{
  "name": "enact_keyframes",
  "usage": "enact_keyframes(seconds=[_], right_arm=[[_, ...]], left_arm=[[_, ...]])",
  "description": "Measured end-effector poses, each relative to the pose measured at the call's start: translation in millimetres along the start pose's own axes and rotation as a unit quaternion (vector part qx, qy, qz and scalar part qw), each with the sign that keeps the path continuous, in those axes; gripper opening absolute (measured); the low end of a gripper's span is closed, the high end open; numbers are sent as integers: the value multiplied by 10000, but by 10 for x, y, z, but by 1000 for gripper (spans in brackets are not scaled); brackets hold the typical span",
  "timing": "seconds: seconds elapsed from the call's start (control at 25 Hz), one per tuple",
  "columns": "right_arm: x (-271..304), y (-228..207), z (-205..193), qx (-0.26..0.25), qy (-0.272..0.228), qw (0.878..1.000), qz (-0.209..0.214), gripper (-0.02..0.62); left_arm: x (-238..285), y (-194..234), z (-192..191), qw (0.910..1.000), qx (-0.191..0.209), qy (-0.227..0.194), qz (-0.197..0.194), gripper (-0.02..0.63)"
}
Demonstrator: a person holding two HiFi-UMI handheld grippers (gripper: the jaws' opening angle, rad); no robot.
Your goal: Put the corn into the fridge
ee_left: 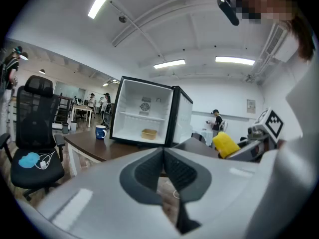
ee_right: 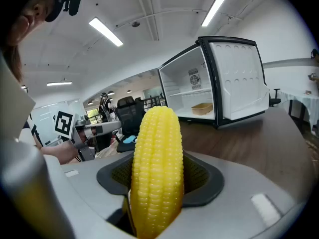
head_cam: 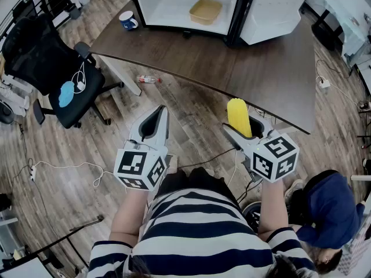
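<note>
Clamping the corn [ee_right: 156, 153] lengthwise, tip forward, the right gripper [head_cam: 243, 131] faces the open fridge [head_cam: 168, 7] across the desk [head_cam: 272, 68]; the left gripper [head_cam: 154, 122], jaws together and empty, seems no nearer.

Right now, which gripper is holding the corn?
The right gripper, jaws clamped on the yellow corn; the left gripper is shut with nothing in it.

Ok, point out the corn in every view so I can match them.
Head view: corn right of centre, in the right gripper.
Left gripper view: corn small, at right, past the fridge.
Right gripper view: corn large, bottom centre.
Shared landmark: the open fridge, in all three.
</note>
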State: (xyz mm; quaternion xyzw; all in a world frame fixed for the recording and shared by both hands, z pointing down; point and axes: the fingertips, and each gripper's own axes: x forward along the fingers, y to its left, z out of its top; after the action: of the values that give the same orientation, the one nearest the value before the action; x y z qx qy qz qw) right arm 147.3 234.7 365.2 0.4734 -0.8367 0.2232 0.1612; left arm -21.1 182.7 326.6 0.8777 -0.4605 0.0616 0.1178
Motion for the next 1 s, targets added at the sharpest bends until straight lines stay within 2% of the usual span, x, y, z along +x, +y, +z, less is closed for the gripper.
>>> enact_keyframes(seconds=[0.32, 0.64, 1.0], right_arm=[[-72, -138, -67, 91, 65, 9998, 136, 253], [-147, -296, -205, -139, 269, 9990, 333, 253], [9, -201, -185, -385, 469, 9966, 565, 253]], left_arm=[[122, -148, -80, 10000, -53, 48, 43, 0], [113, -330, -228, 9993, -24, 107, 359, 0], [-23, -153, -183, 9974, -3, 138, 705, 0]])
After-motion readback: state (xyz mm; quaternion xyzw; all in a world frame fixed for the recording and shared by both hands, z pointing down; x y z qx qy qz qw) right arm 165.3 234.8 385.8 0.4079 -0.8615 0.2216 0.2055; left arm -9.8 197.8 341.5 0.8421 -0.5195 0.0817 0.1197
